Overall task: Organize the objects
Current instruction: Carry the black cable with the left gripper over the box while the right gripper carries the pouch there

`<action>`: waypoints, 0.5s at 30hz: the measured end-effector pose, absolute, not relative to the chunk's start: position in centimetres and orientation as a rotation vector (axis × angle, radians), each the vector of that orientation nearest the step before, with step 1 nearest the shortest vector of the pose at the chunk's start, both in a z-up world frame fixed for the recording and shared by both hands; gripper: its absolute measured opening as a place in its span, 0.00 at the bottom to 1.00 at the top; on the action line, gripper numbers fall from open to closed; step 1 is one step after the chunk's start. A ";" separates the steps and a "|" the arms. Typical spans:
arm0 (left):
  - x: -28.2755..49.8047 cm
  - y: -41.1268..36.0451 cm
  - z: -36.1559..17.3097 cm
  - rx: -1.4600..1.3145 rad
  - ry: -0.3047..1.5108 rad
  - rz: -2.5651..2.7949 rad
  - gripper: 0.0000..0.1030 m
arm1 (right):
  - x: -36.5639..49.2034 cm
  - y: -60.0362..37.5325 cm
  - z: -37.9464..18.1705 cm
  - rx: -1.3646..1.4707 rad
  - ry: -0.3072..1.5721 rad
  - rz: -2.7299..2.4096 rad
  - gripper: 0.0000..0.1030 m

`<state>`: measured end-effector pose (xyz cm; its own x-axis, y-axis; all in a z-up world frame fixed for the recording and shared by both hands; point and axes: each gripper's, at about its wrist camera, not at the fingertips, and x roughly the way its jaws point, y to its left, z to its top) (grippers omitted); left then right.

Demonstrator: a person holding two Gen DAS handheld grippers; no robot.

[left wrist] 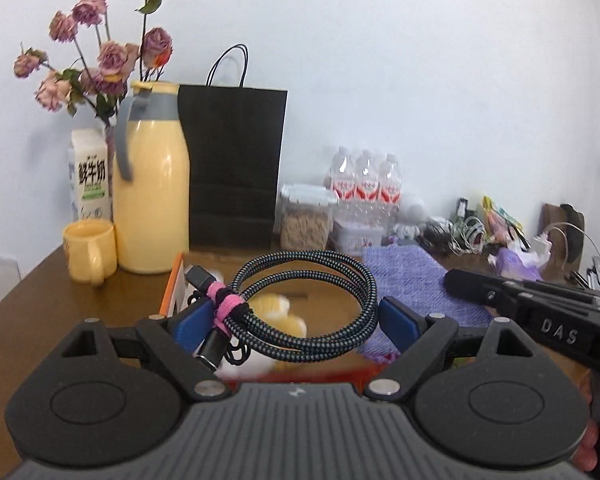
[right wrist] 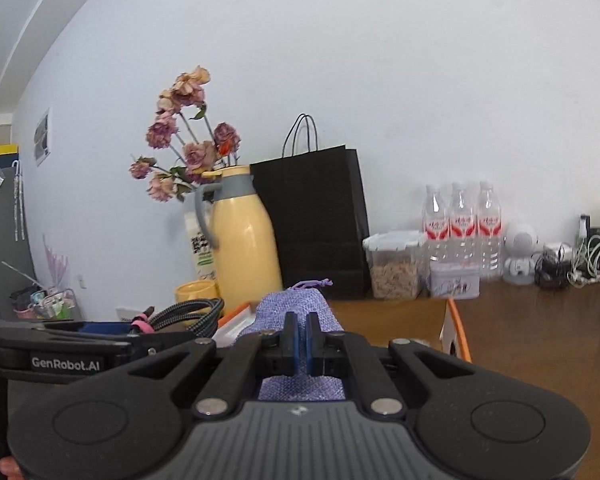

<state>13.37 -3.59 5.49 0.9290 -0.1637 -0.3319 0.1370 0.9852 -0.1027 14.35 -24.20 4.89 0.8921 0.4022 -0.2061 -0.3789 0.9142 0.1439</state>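
Left gripper (left wrist: 296, 316) spread wide, its blue pads (left wrist: 192, 326) pressing outward-looking flanks of a coiled braided cable (left wrist: 308, 308); coil spanning the whole gap, so jaws wide yet gripping, coil carried clear of the table. Pink strap (left wrist: 226, 302) binding the coil beside 2 dark plug ends, keeping the loops together for transport. Below the coil, an orange-rimmed box (left wrist: 171, 288) with blurred yellow and white contents; coil probably just lifted from it or bound for it, direction not determinable.

Right gripper (right wrist: 301, 340) pressed together, pinching the woven purple pouch (right wrist: 296, 310) by its fabric, drawstring end pointing away; pouch held just beside the coil, presumably as receptacle for the cable.

Background items ranked against the wall, apart from the work: yellow flask (left wrist: 152, 188), matching yellow mug (left wrist: 89, 250), black paper bag (left wrist: 234, 164), dried roses (left wrist: 100, 52), lidded cereal container (left wrist: 306, 216), 3 water bottles (left wrist: 366, 184), wooden table (left wrist: 40, 300).

Legible writing: "DAS" on the right tool's arm in the left view; "GenRobot.AI" on the left tool's arm in the right view; "鲜牛奶" on the milk carton (left wrist: 90, 176). Bottle labels red and white, text too small to read.
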 end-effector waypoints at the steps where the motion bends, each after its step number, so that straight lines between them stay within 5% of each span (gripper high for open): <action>1: 14.3 -3.8 5.6 -0.077 0.346 -0.146 0.87 | 15.2 -24.2 4.9 0.099 0.237 0.399 0.02; 15: 24.1 -5.2 1.9 -0.047 0.433 0.007 0.87 | 25.2 -22.9 0.0 0.051 0.354 0.298 0.03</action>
